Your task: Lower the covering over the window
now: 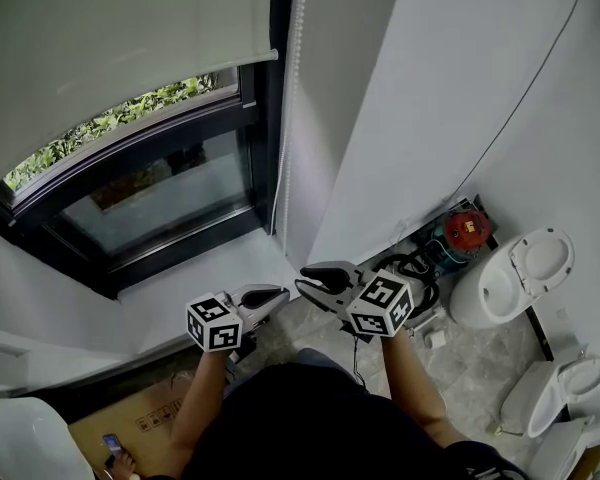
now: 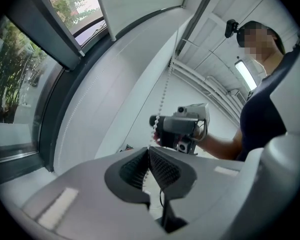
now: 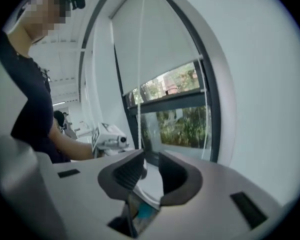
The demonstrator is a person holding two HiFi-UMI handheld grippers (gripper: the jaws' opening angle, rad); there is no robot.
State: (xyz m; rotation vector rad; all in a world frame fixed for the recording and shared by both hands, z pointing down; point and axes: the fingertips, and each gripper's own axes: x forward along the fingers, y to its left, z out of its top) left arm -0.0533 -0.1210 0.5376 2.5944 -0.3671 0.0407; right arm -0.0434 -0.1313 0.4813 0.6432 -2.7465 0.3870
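The smooth white blind [image 1: 110, 48] is seen drawn partway down the dark-framed window [image 1: 160, 193], with glass left bare below its straight hem. The ribbed black jaws of the left gripper [image 2: 149, 160] are pressed together on the chain [image 2: 163, 91] (small round white beads) beside the frame. The right gripper [image 3: 150, 168] is held with jaws parted, nothing pinched.

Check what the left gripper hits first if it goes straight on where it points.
Probably the right gripper, close ahead and slightly right of the line; depth is unclear. The left gripper has its tongs shut on the bead chain.
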